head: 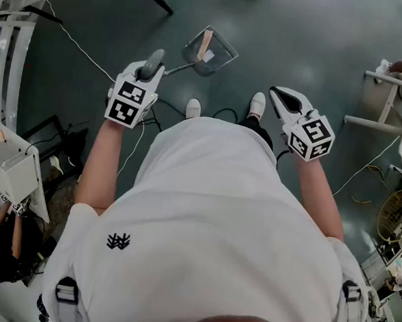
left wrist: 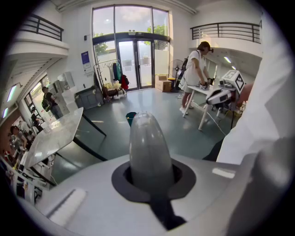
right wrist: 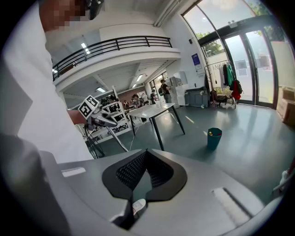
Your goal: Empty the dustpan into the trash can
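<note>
My left gripper (head: 150, 71) is shut on the grey handle (head: 152, 64) of a clear dustpan (head: 209, 51), which hangs over the dark floor ahead of the person's shoes. A tan strip and white scraps lie in the pan. In the left gripper view the rounded handle end (left wrist: 149, 152) stands up between the jaws of the left gripper (left wrist: 150, 177). A small teal trash can (left wrist: 131, 117) stands far off on the floor, also in the right gripper view as the trash can (right wrist: 214, 137). My right gripper (head: 286, 100) is shut and holds nothing; the right gripper (right wrist: 142, 162) shows its dark pads meeting.
A white-topped table on black legs (left wrist: 55, 136) stands left of the can. A person works at a white bench (left wrist: 195, 69) to the right. Cables (head: 372, 167) trail over the floor. Racks of equipment (head: 1, 164) line the left side, and white stands (head: 385, 105) the right.
</note>
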Demonstrator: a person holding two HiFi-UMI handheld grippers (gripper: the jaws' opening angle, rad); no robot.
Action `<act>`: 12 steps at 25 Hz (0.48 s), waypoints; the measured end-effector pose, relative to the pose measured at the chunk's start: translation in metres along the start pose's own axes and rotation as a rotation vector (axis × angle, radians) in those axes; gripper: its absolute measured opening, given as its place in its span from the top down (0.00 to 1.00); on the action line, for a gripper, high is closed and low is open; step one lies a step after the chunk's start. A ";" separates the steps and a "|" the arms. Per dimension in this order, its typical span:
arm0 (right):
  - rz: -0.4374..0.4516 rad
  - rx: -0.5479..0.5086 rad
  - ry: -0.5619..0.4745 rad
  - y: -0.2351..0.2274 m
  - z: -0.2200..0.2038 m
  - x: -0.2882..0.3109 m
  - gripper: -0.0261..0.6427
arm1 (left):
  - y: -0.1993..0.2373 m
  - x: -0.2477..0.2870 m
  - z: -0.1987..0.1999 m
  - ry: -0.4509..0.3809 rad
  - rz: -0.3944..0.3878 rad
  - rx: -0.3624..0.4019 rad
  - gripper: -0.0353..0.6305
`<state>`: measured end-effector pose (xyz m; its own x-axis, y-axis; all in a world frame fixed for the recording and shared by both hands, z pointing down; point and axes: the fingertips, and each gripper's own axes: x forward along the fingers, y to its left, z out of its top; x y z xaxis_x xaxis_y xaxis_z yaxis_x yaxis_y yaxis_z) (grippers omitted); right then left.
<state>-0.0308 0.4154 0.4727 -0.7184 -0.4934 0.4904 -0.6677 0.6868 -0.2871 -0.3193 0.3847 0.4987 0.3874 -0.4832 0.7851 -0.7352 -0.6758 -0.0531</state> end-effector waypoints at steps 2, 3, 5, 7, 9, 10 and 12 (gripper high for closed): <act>-0.024 0.035 -0.025 0.025 0.003 0.018 0.96 | 0.004 -0.008 -0.006 0.001 -0.041 0.031 0.85; -0.035 0.051 -0.039 0.036 0.006 0.026 0.96 | 0.008 -0.011 -0.008 0.000 -0.056 0.049 0.85; -0.051 0.073 -0.061 0.056 0.012 0.041 0.96 | 0.016 -0.014 -0.013 -0.004 -0.076 0.087 0.85; -0.054 0.081 -0.064 0.076 0.015 0.050 0.96 | 0.023 -0.016 -0.019 -0.001 -0.089 0.119 0.85; -0.054 0.074 -0.053 0.091 0.017 0.053 0.96 | 0.030 -0.016 -0.027 0.009 -0.098 0.133 0.85; -0.060 0.073 -0.048 0.092 0.017 0.053 0.96 | 0.034 -0.014 -0.028 0.013 -0.100 0.135 0.85; -0.080 0.089 -0.049 0.085 0.020 0.053 0.96 | 0.043 -0.007 -0.026 0.023 -0.098 0.134 0.85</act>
<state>-0.1293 0.4369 0.4581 -0.6691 -0.5719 0.4746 -0.7367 0.5948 -0.3218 -0.3680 0.3733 0.5073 0.4394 -0.3993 0.8047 -0.6129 -0.7881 -0.0564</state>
